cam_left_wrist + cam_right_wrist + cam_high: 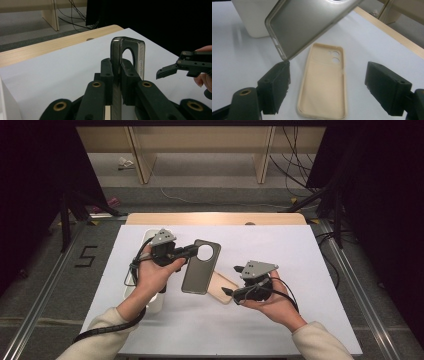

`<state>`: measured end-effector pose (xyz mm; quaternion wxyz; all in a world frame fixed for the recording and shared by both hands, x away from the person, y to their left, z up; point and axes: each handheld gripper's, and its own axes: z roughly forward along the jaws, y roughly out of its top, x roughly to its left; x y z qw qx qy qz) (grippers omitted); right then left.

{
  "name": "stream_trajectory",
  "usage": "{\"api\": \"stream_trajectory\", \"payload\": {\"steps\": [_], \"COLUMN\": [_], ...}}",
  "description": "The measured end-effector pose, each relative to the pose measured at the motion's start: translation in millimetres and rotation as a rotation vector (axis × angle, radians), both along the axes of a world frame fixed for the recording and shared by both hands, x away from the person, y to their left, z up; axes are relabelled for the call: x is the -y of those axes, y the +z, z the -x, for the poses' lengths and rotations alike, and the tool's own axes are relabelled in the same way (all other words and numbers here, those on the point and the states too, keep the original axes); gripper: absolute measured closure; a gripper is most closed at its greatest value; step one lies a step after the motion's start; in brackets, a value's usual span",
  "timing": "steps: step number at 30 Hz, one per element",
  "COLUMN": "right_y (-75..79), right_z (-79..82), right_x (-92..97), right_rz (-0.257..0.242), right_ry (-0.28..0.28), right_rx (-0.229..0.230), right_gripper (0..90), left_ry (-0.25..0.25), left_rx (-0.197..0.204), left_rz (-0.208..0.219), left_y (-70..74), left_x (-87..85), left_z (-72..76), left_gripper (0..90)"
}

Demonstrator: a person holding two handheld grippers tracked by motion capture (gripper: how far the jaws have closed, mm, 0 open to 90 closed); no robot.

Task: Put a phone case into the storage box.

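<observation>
A dark grey phone case point(200, 270) with a round camera hole is lifted off the white table sheet, and my left gripper point(194, 251) is shut on its top left edge. In the left gripper view the case's edge point(128, 50) stands upright between the closed jaws of my left gripper point(117, 72). A beige phone case point(223, 288) lies open side up on the sheet, partly under the dark one. My right gripper point(231, 280) stands open just right of it. In the right gripper view the beige case point(324, 82) lies between the spread jaws, untouched, below the dark case point(312, 22).
A white oblong box point(145, 240) sits at the sheet's left, under my left hand, and also appears as the white box point(254, 20). The sheet point(300, 270) ends at a wooden table edge point(215, 218) at the back. Dark stands flank the table.
</observation>
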<state>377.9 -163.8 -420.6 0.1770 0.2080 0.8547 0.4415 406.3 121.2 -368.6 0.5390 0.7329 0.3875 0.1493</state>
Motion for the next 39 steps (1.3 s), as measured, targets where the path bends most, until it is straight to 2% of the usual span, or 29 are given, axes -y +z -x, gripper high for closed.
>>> {"api": "stream_trajectory", "payload": {"steps": [11, 24, 39], "right_y": [-1.5, -1.9, -3.3], "right_z": [-1.3, -0.4, 0.2], "right_x": [13.3, 22.9, 32.9], "right_rz": [-0.031, -0.058, -0.087], "right_ry": [-0.059, -0.092, -0.139], "right_rx": [-0.001, 0.001, -0.002], "right_gripper": [16.9, 16.4, 16.2], "left_ry": [0.011, 0.032, 0.060], "left_rx": [0.033, 0.092, 0.117], "left_rz": [0.032, 0.052, 0.074], "left_y": [0.3, 16.1, 26.6], "left_x": [-14.1, -27.8, -46.0], "left_z": [6.7, 12.0, 8.5], "left_gripper": [81.6, 81.6, 81.6]}}
